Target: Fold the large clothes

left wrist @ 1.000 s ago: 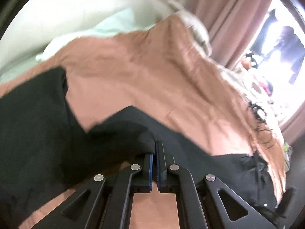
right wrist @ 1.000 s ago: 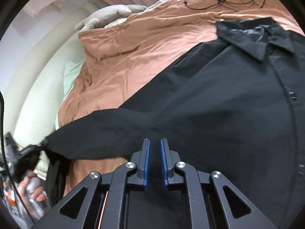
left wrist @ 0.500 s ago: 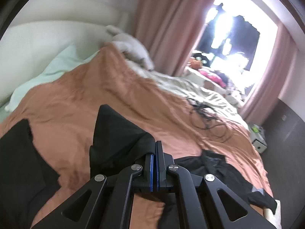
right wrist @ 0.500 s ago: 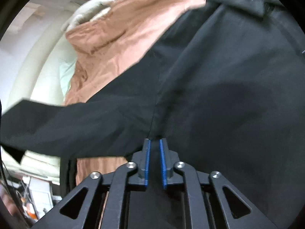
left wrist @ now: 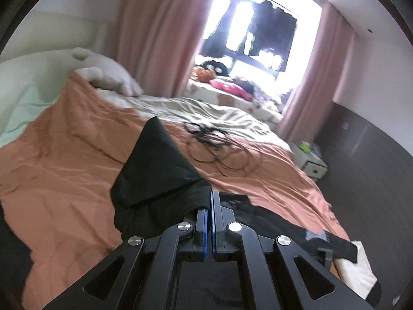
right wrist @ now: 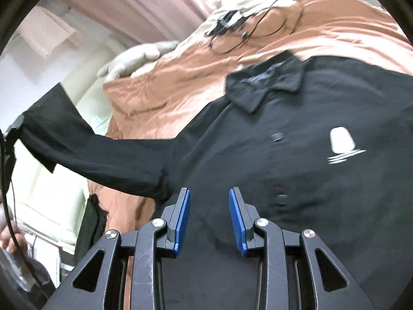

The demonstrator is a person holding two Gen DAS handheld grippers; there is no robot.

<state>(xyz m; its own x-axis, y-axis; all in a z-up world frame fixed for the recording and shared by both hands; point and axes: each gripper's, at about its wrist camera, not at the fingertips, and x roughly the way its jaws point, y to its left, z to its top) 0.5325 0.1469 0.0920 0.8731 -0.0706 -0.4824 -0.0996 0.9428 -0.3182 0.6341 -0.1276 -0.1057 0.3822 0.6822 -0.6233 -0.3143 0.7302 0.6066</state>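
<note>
One sleeve (right wrist: 85,152) is lifted so far: my left gripper (left wrist: 209,204) pinches its cuff above the bed (left wrist: 64,180). My right gripper (right wrist: 209,215), jaws just opening, empty, hovers over the black shirt (right wrist: 296,180), otherwise flat, unfolded.

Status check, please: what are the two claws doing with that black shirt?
Left gripper shut on sleeve, lifted. Right gripper open, jaws just widened, over shirt. Cables beyond.

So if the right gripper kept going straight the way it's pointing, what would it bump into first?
Probably the black shirt: the open right gripper points down at its front, near the armpit seam, with nothing between. Depth is hard to judge.
</note>
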